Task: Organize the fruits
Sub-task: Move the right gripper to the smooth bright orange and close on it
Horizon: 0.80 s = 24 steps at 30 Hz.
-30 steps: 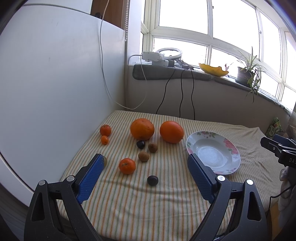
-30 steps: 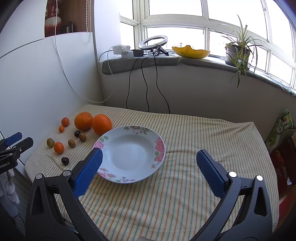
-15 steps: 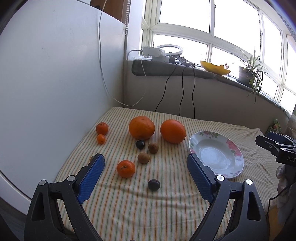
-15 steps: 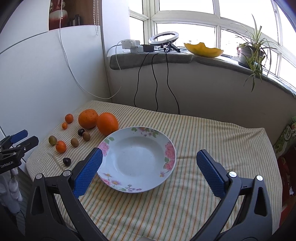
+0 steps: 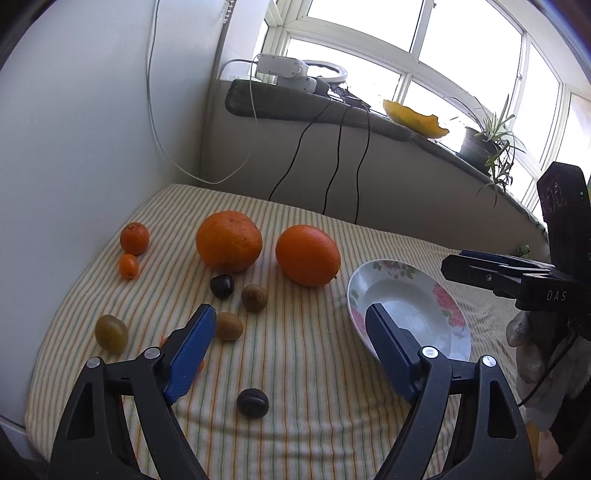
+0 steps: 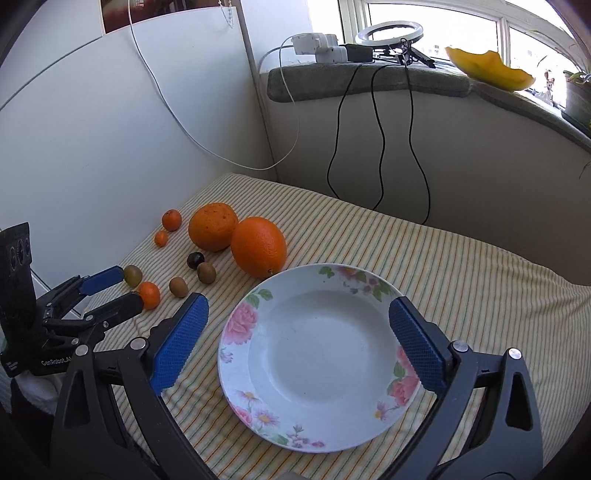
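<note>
Two big oranges [image 5: 229,242] [image 5: 307,255] lie on the striped cloth with a small mandarin [image 5: 135,238], a kumquat [image 5: 129,266], two kiwis [image 5: 254,297] [image 5: 229,326], a green fruit [image 5: 111,333] and two dark fruits [image 5: 222,285] [image 5: 252,402]. My left gripper [image 5: 289,310] hovers over them, its jaws closing with nothing between the pads. Its left finger half hides another mandarin [image 6: 149,294]. My right gripper [image 6: 298,301] hangs above the empty flowered plate [image 6: 236,325], jaws closing, pads off the rim. Each gripper also shows in the other view [image 6: 125,288] [image 5: 456,258].
A white wall [image 5: 74,147] borders the table on the left. Black and white cables [image 6: 376,129] hang from the sill, which carries a power strip [image 6: 317,44], a ring light [image 6: 388,31], a yellow rind [image 6: 487,70] and a plant [image 5: 487,144]. A gloved hand [image 5: 524,347] holds the right gripper.
Both grippers have come forward and lower: the left closer to the fruits, the right over the plate. Both pairs of jaws have narrowed slightly.
</note>
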Each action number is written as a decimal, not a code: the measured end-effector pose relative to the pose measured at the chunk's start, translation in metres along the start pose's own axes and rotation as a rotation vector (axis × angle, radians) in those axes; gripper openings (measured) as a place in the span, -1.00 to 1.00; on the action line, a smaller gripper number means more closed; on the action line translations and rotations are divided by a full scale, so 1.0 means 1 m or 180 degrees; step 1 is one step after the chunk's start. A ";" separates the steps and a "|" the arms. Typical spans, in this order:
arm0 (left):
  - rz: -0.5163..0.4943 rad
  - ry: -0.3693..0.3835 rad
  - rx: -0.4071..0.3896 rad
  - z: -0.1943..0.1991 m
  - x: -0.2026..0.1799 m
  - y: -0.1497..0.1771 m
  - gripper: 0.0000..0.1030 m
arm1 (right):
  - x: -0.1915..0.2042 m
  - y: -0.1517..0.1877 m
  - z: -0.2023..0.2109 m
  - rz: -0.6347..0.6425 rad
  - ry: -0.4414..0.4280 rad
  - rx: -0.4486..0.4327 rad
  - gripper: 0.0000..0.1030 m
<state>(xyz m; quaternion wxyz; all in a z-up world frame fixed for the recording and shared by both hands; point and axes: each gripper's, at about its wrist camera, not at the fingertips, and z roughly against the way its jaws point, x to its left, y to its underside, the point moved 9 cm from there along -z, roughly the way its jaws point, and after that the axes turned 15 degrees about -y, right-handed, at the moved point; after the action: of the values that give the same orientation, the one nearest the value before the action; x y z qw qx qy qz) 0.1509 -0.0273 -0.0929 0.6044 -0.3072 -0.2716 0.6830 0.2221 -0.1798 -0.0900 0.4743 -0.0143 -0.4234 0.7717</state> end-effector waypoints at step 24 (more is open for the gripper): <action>0.0287 0.0403 0.0619 -0.094 -0.031 -0.021 0.30 | -0.026 -0.039 -0.138 -0.0493 -0.0830 0.0865 0.45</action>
<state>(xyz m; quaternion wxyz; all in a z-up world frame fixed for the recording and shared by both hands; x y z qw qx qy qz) 0.2378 -0.0557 -0.1372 0.6160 -0.3015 -0.1513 0.7118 0.3234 -0.1034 -0.1622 0.4710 0.1826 -0.3730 0.7783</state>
